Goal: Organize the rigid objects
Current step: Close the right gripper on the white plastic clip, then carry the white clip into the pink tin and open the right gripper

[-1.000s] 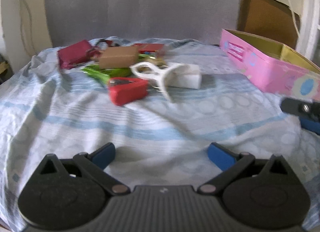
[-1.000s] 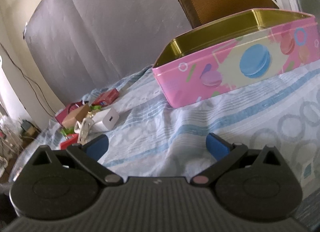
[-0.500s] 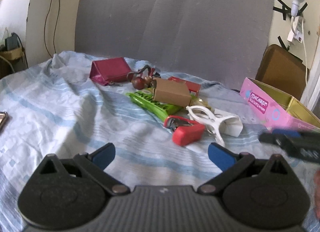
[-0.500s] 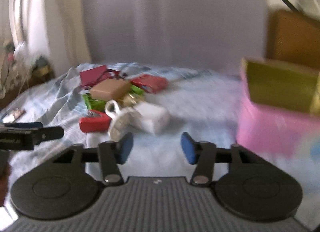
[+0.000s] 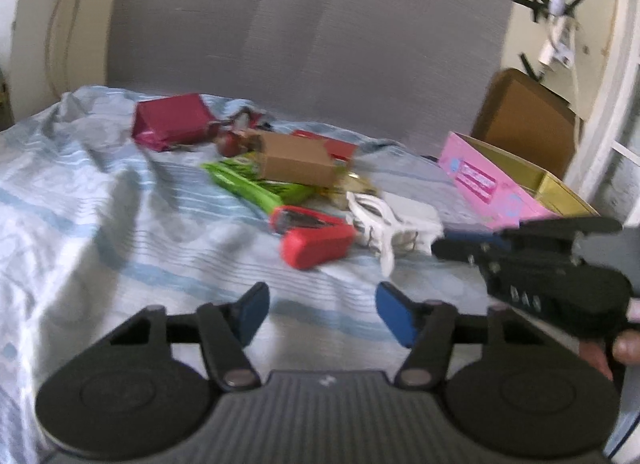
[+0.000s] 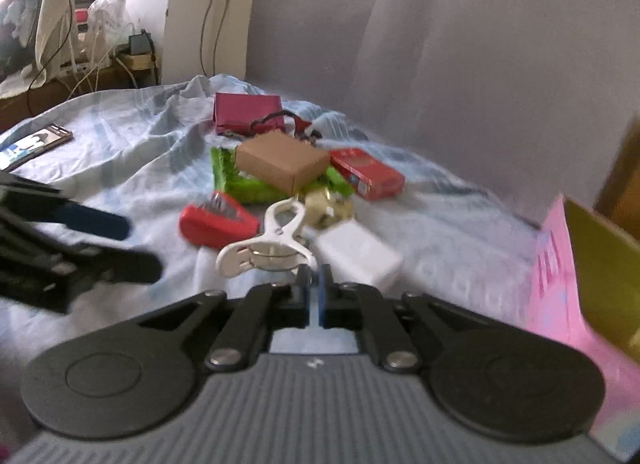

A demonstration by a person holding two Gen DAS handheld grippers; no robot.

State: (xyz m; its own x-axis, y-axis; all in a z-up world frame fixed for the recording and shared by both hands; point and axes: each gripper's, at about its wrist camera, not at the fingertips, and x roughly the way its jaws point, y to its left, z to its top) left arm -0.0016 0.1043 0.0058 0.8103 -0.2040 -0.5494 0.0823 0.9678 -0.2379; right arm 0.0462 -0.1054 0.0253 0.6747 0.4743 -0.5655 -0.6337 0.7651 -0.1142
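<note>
Left wrist view: pink tin open, gold inside, contents hidden.

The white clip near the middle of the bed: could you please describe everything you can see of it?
The white clip looks like hard plastic, with two looped handles, a metal spring ring at its pivot and a pointed tip. It lies flat on the striped sheet, between the red stapler and the white charger block, apparently touching the block. Nothing grips it.

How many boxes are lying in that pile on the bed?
2 that I can tell: a brown cardboard box lying on the green packets, and a red box just right of it. Others may be hidden underneath.
</note>
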